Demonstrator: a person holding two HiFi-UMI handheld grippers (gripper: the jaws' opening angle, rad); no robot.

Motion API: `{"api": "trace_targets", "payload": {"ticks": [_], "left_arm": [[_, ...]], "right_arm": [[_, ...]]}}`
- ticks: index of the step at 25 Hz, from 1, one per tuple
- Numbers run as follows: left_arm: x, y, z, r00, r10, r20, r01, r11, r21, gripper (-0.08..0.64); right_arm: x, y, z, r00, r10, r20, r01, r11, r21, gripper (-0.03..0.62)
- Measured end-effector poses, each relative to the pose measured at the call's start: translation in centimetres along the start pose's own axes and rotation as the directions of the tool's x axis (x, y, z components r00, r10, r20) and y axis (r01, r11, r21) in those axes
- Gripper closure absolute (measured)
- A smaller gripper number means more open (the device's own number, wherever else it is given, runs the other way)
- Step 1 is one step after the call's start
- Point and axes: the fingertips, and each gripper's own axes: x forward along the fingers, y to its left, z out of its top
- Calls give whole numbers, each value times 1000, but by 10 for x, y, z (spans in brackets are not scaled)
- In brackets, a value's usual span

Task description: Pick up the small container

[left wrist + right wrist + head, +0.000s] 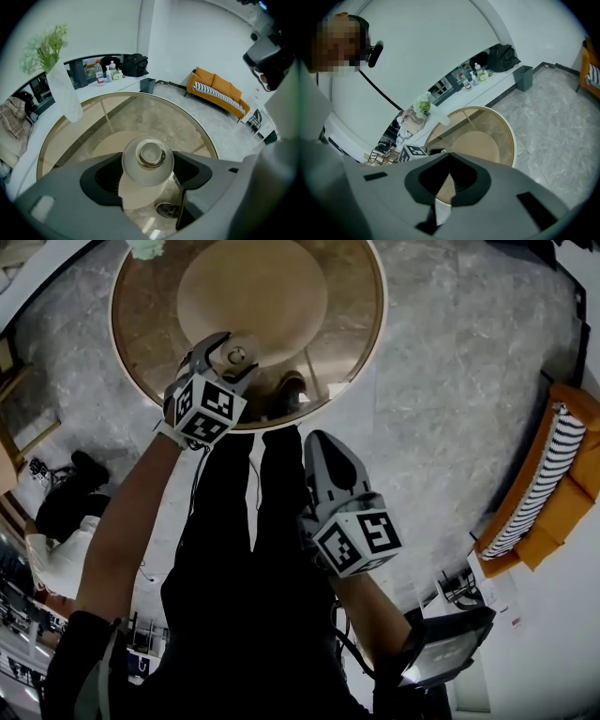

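Left hand-held gripper: jaws spread wide, with the small container right between them. It's a white round pot with a knobbed lid. The pads sit just beside its sides, one on each flank, but we can't make out a firm squeeze, so we're calling this not gripped.

The container looks to be standing on the glass worktop directly under the jaws, near the worktop's edge closest to the person.

Right hand-held gripper: jaws together, nothing in them. It's held back off the worktop over the person's legs, well apart from the container.

Beyond the left hand-held gripper, at the worktop's far rim and off to its left, there's a white vase with flowers. Farther out to its right, an orange sofa stands on the floor.

Progress, as we judge it: the approach and lining up are done. Closing on the container and lifting it are both left. No sign it has left the worktop yet.
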Motion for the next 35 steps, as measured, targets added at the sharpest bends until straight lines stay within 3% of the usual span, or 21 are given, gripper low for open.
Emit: {"api": "trace_targets", "payload": {"ticks": [13, 24, 35], "left_arm": [[19, 4, -1, 999, 20, 37, -21, 1000, 22, 232], [23, 4, 3, 997, 6, 71, -4, 999, -34, 224], [22, 6, 6, 995, 41, 87, -36, 998, -51, 218]], "right_arm": [[12, -6, -25, 998, -7, -58, 7, 1000, 1, 594], [9, -15, -26, 998, -24, -50, 24, 1000, 14, 594], [3, -13, -27, 999, -9, -41, 10, 1000, 20, 594]]}}
